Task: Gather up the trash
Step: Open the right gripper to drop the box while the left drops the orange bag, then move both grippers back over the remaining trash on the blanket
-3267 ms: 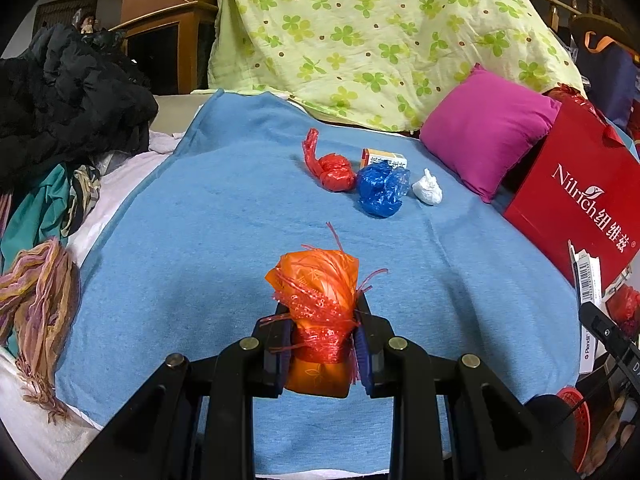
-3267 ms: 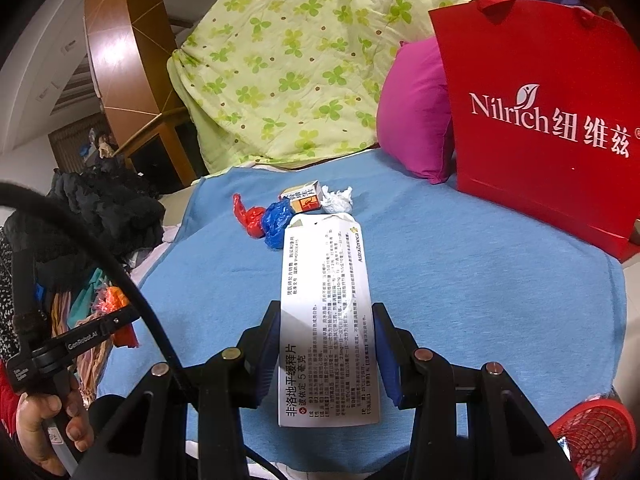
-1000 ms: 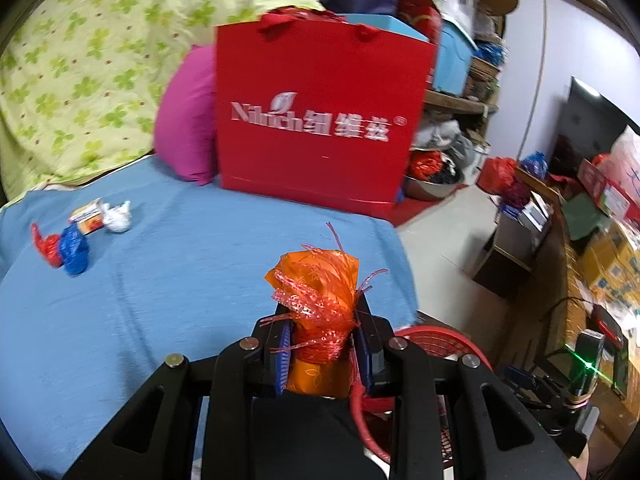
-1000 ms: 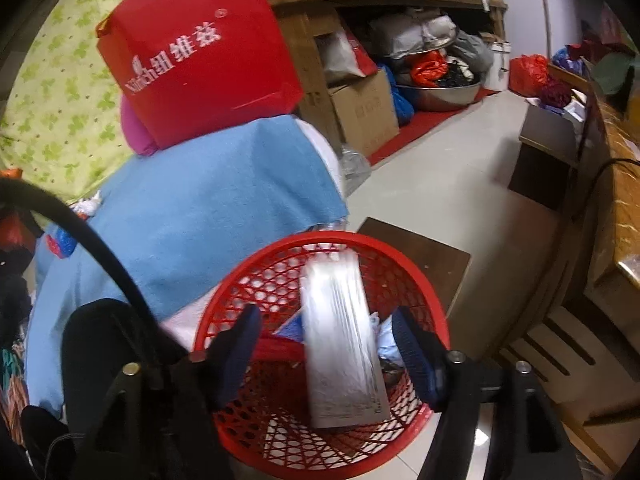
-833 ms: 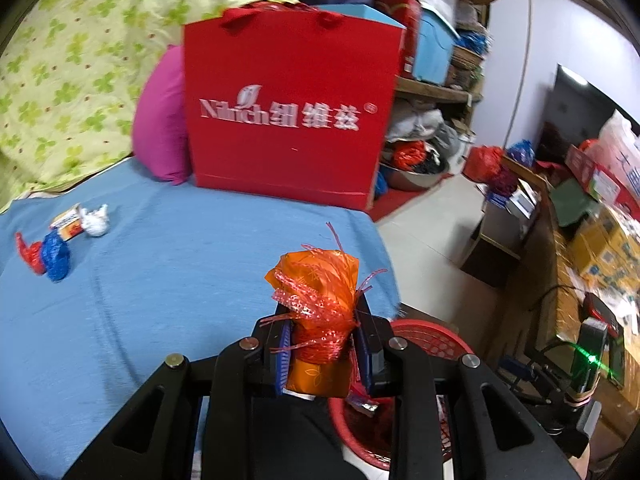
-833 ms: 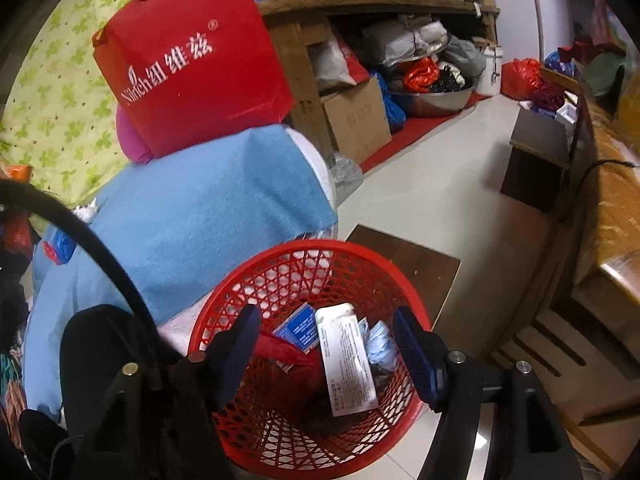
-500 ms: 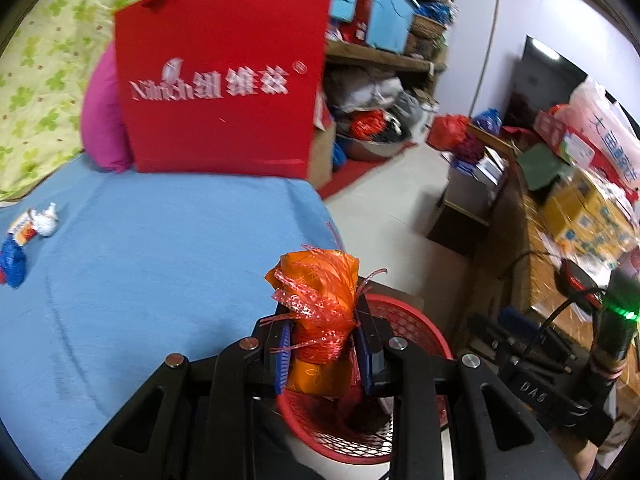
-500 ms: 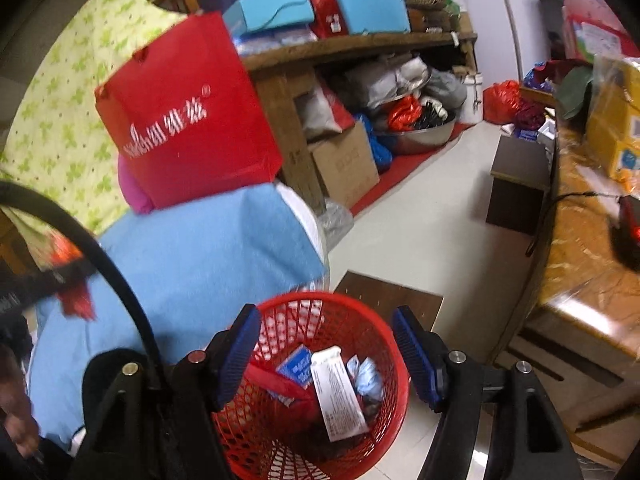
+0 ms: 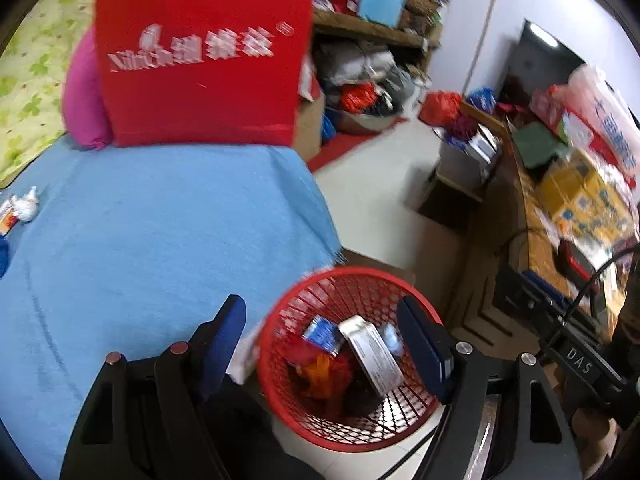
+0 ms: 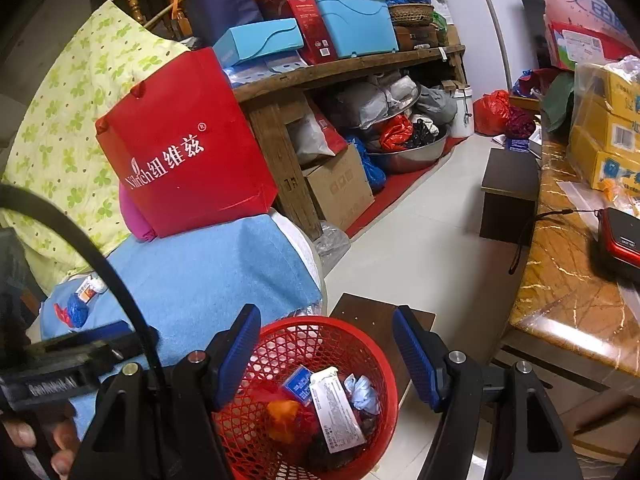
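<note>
The left gripper (image 9: 322, 346) is hanging over the red basket (image 9: 362, 276), its jaws having just been opening and now standing wide with nothing between them. Directly below it, the orange bag (image 9: 320, 366) is lying inside the basket against the long white packet (image 9: 374, 354). The right gripper (image 10: 326, 354) is also standing wide and empty, looking down on the same basket from a little higher.

Back along the blue blanket (image 10: 208, 272), far behind both grippers, 4 pieces are waiting close together: a red wad (image 10: 60, 314), a blue wad (image 10: 77, 308), a small carton (image 10: 86, 288) and a white crumple (image 9: 24, 202).

Judging by their look, the 3 crumpled pieces are featherlight, soft and slick. They are likely to squash flat and spring back, so a bite across the thickest bunch, jaws closing nearly fully, seems safest. The carton looks stiff but light; taking it across its narrow sides should hold without crushing it.
</note>
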`<state>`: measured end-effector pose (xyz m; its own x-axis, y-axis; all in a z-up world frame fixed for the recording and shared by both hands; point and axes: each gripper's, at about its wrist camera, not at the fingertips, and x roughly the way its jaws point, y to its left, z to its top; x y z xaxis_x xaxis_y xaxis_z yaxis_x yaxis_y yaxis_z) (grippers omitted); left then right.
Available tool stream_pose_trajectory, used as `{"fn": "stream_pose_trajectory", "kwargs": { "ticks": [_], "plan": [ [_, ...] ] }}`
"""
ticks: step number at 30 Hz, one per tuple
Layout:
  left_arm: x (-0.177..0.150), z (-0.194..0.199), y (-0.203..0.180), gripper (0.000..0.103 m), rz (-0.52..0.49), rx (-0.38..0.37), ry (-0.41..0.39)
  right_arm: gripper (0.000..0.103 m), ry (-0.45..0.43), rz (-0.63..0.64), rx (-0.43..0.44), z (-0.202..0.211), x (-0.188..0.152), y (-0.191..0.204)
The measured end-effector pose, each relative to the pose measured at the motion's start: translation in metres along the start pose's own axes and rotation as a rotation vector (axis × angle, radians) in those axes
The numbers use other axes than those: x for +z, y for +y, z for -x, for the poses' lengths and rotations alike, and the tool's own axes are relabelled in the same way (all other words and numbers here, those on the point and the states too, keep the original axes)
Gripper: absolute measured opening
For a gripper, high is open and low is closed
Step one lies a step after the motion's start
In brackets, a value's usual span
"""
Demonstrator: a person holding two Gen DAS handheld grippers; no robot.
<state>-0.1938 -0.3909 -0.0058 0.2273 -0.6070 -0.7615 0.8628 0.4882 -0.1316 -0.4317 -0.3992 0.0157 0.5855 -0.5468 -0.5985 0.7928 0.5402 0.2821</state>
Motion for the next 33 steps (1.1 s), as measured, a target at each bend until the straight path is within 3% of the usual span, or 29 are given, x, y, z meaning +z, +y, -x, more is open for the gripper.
{"fn": "stream_pose_trajectory", "kwargs": {
  "ticks": [7,14,26,33],
  "plan": [
    [0.002,0.035,0.059,0.079,0.114,0.057,-0.084,0.072,-0.008,0.050,0.028,-0.001,0.006,0.027],
    [-0.021,0.072,0.135,0.079,0.230,0.182,-0.139,0.072,-0.001,0.108,0.074,-0.007,0.009,0.067],
    [-0.089,0.134,0.271,0.079,0.484,0.357,-0.208,0.073,-0.011,0.313,0.235,-0.008,0.012,0.196],
    [-0.129,0.155,0.345,0.080,0.635,0.522,-0.242,0.074,-0.001,0.470,0.358,-0.008,-0.005,0.279]
  ]
}}
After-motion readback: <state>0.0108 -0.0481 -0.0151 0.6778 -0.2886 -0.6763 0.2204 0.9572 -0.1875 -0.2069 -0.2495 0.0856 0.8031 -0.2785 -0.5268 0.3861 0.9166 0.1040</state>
